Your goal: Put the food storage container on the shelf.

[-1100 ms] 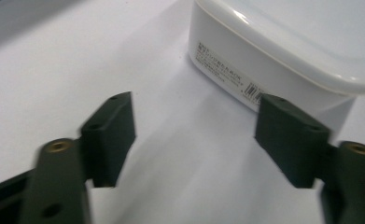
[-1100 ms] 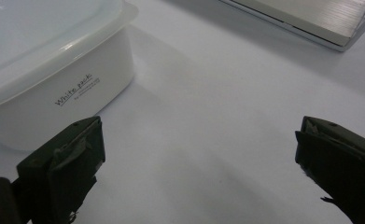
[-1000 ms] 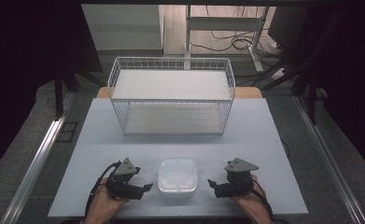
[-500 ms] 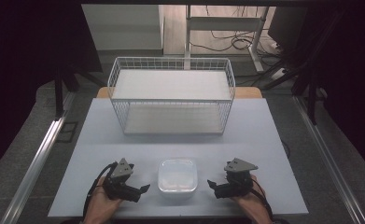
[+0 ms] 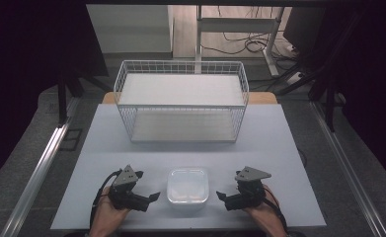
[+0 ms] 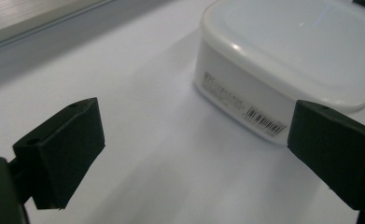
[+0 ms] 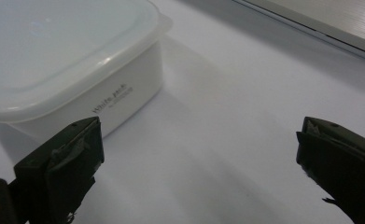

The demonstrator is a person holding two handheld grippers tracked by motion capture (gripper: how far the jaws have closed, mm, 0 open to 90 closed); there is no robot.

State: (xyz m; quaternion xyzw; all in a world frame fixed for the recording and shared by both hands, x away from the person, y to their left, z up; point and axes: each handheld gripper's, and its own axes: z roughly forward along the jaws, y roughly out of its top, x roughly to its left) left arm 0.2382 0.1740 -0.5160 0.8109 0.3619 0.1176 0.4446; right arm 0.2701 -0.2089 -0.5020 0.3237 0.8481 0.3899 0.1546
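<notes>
Right now a white lidded plastic container (image 5: 188, 186) sits on the pale tabletop (image 5: 180, 148) near the person's edge, between the two hand-held grippers. The left gripper (image 5: 148, 197) lies just beside the container's left side; its jaws have just been opening and now stand wide apart with nothing between them, the box with its barcode label (seen in the left gripper view) (image 6: 283, 60) lying a little beyond the tips. The right gripper (image 5: 222, 196) rests near the container's right side, apart from it, jaws likewise spread and gripping nothing; its own view shows the container (image 7: 68, 60) off to one side, printed lettering on its wall. Farther back on the table stands a white wire basket (image 5: 180, 98), well apart from the container.
</notes>
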